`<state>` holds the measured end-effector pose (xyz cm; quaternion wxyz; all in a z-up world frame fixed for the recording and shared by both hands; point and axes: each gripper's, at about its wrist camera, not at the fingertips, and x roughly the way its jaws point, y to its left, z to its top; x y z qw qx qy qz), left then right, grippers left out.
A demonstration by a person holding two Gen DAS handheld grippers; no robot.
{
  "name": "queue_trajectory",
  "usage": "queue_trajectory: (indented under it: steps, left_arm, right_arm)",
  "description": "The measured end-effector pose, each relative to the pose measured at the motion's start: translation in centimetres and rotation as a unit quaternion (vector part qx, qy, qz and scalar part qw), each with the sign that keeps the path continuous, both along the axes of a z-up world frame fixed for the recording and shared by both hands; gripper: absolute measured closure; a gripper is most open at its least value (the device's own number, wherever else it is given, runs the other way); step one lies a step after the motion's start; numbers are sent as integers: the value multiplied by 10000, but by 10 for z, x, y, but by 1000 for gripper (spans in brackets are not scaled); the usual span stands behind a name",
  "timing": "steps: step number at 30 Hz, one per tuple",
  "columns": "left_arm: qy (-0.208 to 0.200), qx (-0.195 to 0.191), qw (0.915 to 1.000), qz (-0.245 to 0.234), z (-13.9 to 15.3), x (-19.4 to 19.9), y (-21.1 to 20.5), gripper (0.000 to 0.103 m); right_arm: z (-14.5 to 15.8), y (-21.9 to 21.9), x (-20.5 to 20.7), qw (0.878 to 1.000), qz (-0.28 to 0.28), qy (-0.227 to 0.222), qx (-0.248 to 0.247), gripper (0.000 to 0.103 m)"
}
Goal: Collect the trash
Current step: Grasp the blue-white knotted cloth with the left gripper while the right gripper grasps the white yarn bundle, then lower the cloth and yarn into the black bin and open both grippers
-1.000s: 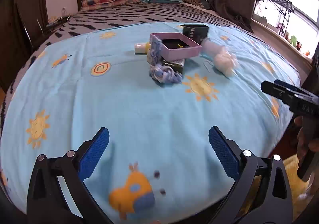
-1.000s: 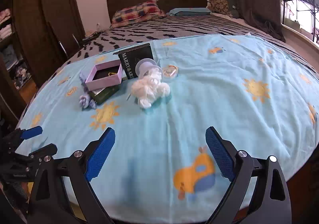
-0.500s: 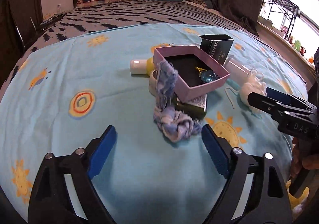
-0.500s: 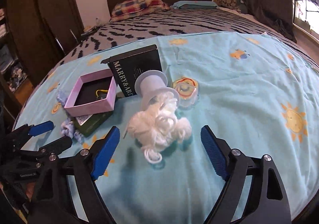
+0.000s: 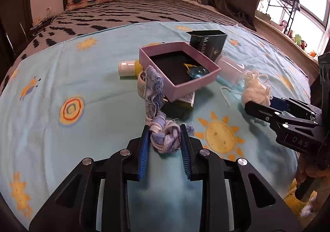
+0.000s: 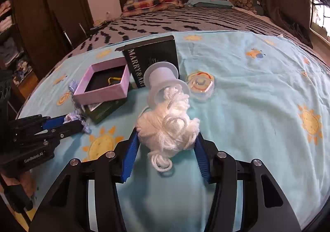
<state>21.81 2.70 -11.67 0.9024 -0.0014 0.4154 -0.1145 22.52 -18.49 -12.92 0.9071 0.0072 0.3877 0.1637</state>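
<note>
A frayed blue-white cloth scrap [image 5: 164, 139] lies on the light blue sheet [image 5: 82, 141], its upper end draped against a pink box [image 5: 179, 71]. My left gripper [image 5: 164, 141] is shut on the scrap's knotted lower end; it also shows in the right wrist view [image 6: 61, 122]. A tangle of white yarn [image 6: 169, 128] spills from a pale spool [image 6: 163, 81]. My right gripper [image 6: 166, 143] is closed around the yarn, pads touching both sides. The yarn also shows in the left wrist view [image 5: 256, 89].
The pink box rests on a dark green box [image 6: 103, 108]. A black "MARRY" box [image 6: 152, 63] stands behind. A white-capped yellow bottle [image 5: 129, 68], a tape roll [image 5: 141, 83] and a clear round lid [image 6: 201, 85] lie nearby. Window shelf is at right.
Both grippers moved forward over the bed and closed: the left on the cloth scrap, the right around the white yarn.
</note>
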Motion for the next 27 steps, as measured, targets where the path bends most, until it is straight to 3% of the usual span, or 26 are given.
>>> queue_trajectory:
  steps: [17,27]
  left_arm:
    - [-402,-289,9977,-472,3,-149,-32,77]
    - [-114,-442,9969,-638,-22,-208,-46,77]
  right_arm:
    - [13,-34,-145,9980,333,-396,367,51]
    - [-14,-45,-211,9993,255,-150,220,51]
